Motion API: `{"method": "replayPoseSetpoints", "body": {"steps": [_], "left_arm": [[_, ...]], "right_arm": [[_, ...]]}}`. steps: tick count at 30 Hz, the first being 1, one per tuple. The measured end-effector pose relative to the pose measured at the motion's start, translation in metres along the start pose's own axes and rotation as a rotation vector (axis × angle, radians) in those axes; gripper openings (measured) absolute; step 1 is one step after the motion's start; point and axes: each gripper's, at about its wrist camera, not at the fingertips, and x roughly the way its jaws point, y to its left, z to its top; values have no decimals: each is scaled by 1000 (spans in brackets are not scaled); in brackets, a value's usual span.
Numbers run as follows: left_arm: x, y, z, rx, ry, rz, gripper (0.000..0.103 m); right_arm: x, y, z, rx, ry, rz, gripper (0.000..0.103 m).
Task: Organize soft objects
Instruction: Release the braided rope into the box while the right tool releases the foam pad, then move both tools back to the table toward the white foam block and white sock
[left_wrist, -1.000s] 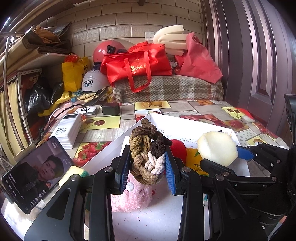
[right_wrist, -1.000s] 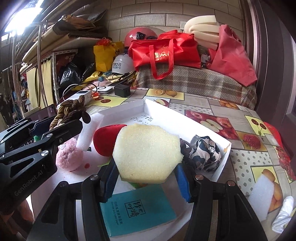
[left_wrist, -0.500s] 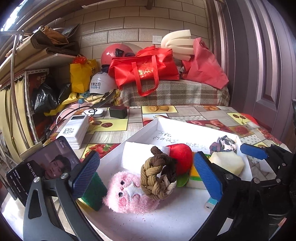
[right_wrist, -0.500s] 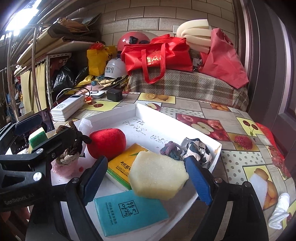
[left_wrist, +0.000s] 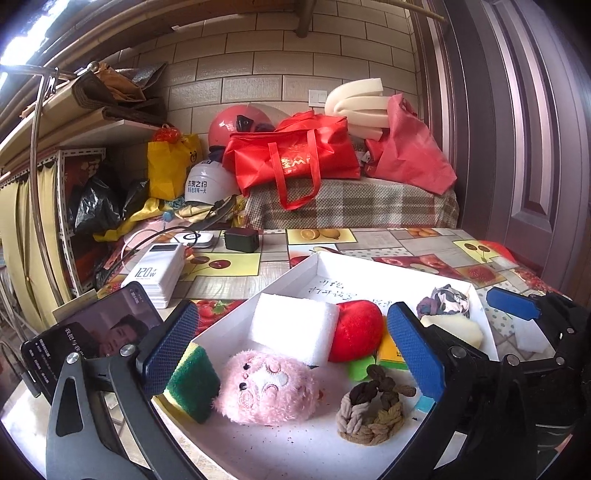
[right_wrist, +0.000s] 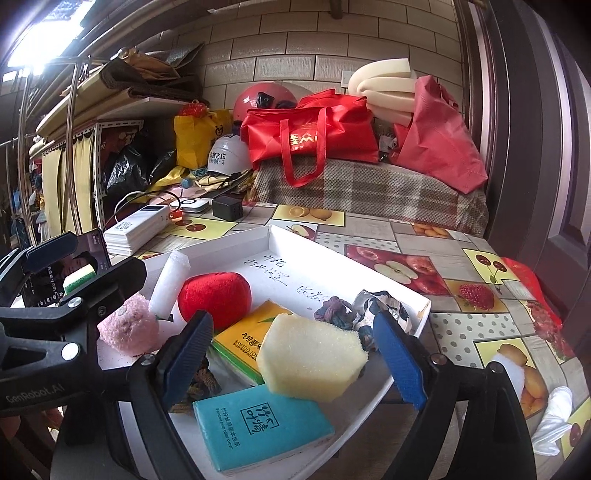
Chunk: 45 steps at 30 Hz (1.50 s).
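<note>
Rope knot (left_wrist: 373, 411) on tray (left_wrist: 373, 264) floor, between spread jaws of left gripper (left_wrist: 291, 347), untouched. Yellow sponge (right_wrist: 314, 360) between wide-open right gripper (right_wrist: 291, 354) jaws, resting on tissue packs (right_wrist: 262, 424). Pink plush (left_wrist: 267, 387) beside knot.

The table (right_wrist: 436, 236), covered in a fruit-print cloth, carries 1 white tray (right_wrist: 406, 291) straight ahead of both claws. Beyond the left claw (left_wrist: 291, 350), to its left, a phone (left_wrist: 96, 332) stands propped, with a white power bank (left_wrist: 157, 271) just past it. Farther ahead lie a black charger (left_wrist: 242, 239) and a white puck-shaped device (left_wrist: 197, 239). Right of the right claw (right_wrist: 291, 358), a white foam piece (right_wrist: 511, 373) and crumpled white cloth (right_wrist: 554, 421) rest on the cloth.
</note>
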Motion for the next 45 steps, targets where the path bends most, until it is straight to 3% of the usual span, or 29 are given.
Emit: {"method": "replayPoseSetpoints", "body": {"steps": [15, 45], "left_arm": [[-16, 4, 0, -17, -24, -5, 103], [-54, -27, -12, 8, -34, -15, 103]], "right_arm": [[-18, 2, -4, -2, -62, -22, 89], [-59, -20, -28, 72, -25, -67, 89]]}}
